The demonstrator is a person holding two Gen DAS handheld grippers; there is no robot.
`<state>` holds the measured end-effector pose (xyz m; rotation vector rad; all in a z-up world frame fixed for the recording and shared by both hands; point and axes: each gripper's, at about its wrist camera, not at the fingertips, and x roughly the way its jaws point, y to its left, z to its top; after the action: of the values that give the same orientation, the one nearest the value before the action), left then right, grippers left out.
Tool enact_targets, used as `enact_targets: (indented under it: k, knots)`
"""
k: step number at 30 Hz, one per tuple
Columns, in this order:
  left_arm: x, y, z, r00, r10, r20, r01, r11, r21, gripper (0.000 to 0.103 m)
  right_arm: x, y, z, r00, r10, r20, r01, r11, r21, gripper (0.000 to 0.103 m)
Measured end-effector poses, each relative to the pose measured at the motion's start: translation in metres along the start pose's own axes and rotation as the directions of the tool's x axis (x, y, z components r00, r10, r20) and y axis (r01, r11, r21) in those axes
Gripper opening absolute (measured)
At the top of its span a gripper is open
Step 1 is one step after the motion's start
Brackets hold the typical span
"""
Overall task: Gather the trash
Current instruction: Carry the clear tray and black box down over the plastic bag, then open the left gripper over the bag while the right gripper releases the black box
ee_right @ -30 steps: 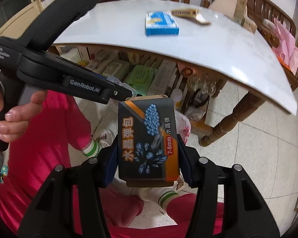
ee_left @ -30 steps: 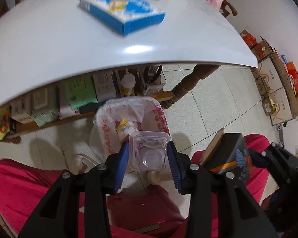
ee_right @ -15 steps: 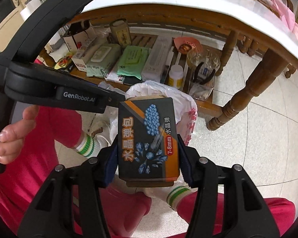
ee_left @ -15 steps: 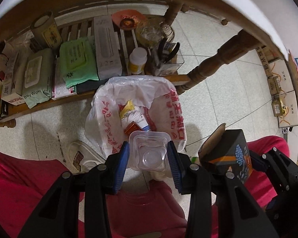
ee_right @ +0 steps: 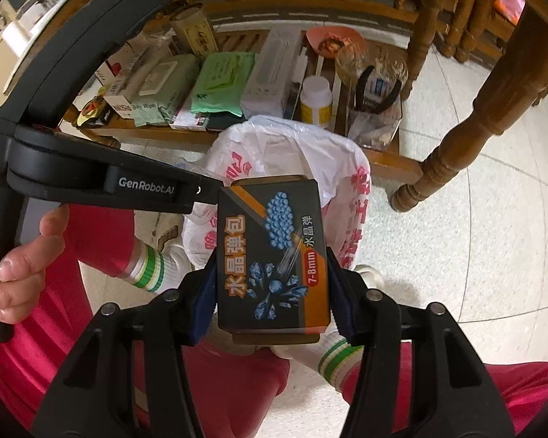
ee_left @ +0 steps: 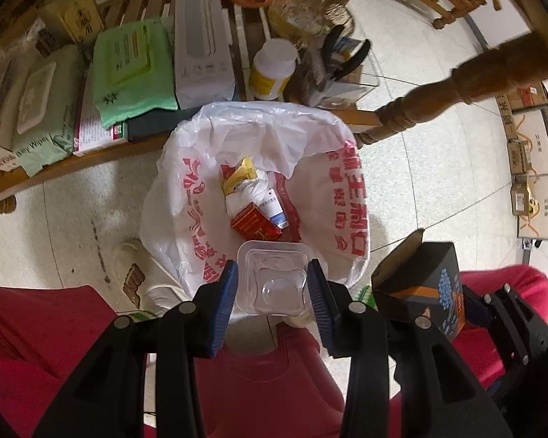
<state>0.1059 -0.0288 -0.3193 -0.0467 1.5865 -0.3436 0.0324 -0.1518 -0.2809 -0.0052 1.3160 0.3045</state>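
Observation:
My left gripper is shut on a clear plastic tub and holds it over the near rim of a trash bin lined with a white bag printed in red. Several pieces of trash lie in the bin, among them a red carton. My right gripper is shut on a black and orange box and holds it beside the bin, right of the left gripper. The box also shows in the left wrist view.
A low wooden shelf behind the bin holds wipes packs, boxes and a yellow-labelled bottle. A turned table leg stands to the bin's right. The person's red-trousered legs and white shoes flank the bin. Cardboard boxes line the far right.
Both grippers have tilted down from the tabletop toward the floor and moved closer to the bin. Each still holds its item.

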Motion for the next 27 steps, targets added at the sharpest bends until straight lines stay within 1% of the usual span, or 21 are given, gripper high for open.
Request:
enact_targets:
  k: [5,12,18,23,27]
  knots:
    - [0.023,0.010,0.013,0.999,-0.012,-0.031,0.011,0.999,-0.052,0.039,0.022,-0.004,0.001,1.000,-0.005,-0.029,0.006,0.999,0.040,0.052]
    - [0.049,0.018,0.031,0.997,-0.027,-0.066,0.021,0.995,-0.095,0.039,0.063,-0.014,-0.001,0.996,0.015,-0.086,-0.003,0.991,0.135,0.052]
    - [0.074,0.027,0.046,0.994,-0.029,-0.109,0.013,0.989,-0.146,0.039,0.089,-0.020,0.002,0.992,-0.007,-0.129,0.026,0.989,0.146,0.053]
    - [0.086,0.030,0.052,0.991,-0.033,-0.126,0.012,0.986,-0.167,0.039,0.106,-0.028,0.007,0.988,0.014,-0.151,0.014,0.983,0.182,0.053]
    - [0.095,0.035,0.057,0.988,-0.045,-0.148,0.016,0.982,-0.187,0.039,0.118,-0.025,0.009,0.985,0.020,-0.170,0.011,0.984,0.177,0.053]
